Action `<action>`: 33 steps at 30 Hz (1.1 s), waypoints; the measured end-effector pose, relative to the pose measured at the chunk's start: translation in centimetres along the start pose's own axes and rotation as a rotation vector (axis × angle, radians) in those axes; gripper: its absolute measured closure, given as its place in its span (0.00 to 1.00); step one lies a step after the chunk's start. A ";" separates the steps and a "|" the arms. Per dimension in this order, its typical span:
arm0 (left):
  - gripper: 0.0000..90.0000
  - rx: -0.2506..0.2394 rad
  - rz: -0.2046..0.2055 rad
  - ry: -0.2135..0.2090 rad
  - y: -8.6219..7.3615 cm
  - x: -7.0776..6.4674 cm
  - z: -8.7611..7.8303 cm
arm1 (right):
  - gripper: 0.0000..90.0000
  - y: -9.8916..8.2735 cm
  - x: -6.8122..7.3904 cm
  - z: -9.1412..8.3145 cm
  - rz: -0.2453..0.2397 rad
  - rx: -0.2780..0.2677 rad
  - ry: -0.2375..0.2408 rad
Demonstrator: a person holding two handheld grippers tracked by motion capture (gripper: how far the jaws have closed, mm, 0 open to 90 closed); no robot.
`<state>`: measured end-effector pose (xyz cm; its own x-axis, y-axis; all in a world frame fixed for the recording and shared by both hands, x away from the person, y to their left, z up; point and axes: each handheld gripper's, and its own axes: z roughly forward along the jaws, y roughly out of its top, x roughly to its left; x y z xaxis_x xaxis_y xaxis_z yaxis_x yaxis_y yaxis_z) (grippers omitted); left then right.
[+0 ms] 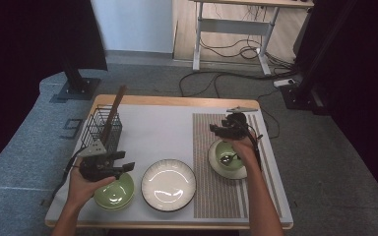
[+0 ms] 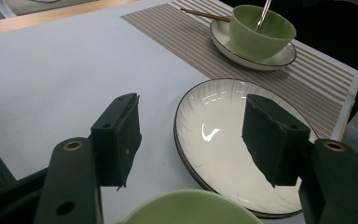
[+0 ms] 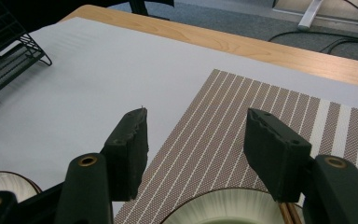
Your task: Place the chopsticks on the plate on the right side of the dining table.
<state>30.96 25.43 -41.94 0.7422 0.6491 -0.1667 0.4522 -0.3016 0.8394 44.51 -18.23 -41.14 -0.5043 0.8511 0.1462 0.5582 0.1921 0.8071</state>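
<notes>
On the counter (image 1: 167, 118), the left hand-held gripper (image 1: 123, 162) hovers at about seven o'clock, just above a stack of green bowls (image 1: 114, 193). Its jaws stand apart with nothing between them; in the left gripper view the white plate (image 2: 223, 144) shows through the gap and the near green bowl's rim (image 2: 193, 207) sits just below the pads. That white plate (image 1: 168, 185) lies at six o'clock on the counter, just beside the bowl stack.

The right hand-held gripper (image 1: 220, 129) hangs at about three o'clock over the striped placemat (image 1: 216, 187), its jaws also apart and empty, with the mat's brown stripes (image 3: 200, 135) visible between them. Just below it, toward the person, a green bowl on a saucer (image 1: 227, 156) rests on the placemat with what looks like a spoon (image 1: 228, 158) in it, though the high view is too small to be sure. A pair of chopsticks (image 2: 205, 15) lies on the mat beside the saucer.

A black wire rack (image 1: 101, 129) stands at nine to ten o'clock, holding a wooden-handled utensil (image 1: 114, 110).
</notes>
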 end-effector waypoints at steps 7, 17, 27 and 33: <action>0.41 -0.008 0.002 -0.004 0.1 -0.2 -0.2 | 0.45 0.8 0.1 0.7 -0.012 0.015 -0.011; 0.41 -0.003 0.006 -0.010 0.2 -0.4 0.0 | 0.44 1.4 -0.6 1.6 -0.005 0.048 -0.027; 0.41 0.005 0.011 -0.011 0.1 -0.4 0.1 | 0.42 1.1 -1.3 2.7 0.008 0.076 -0.020; 0.41 -0.002 0.007 -0.009 0.1 -0.3 -0.1 | 0.41 1.0 -1.9 3.6 0.008 0.080 -0.022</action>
<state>30.71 25.29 -41.71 0.7499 0.6404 -0.1657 0.4460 -0.3044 0.8417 48.37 -17.85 -42.72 -0.4859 0.8629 0.1393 0.6133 0.2230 0.7577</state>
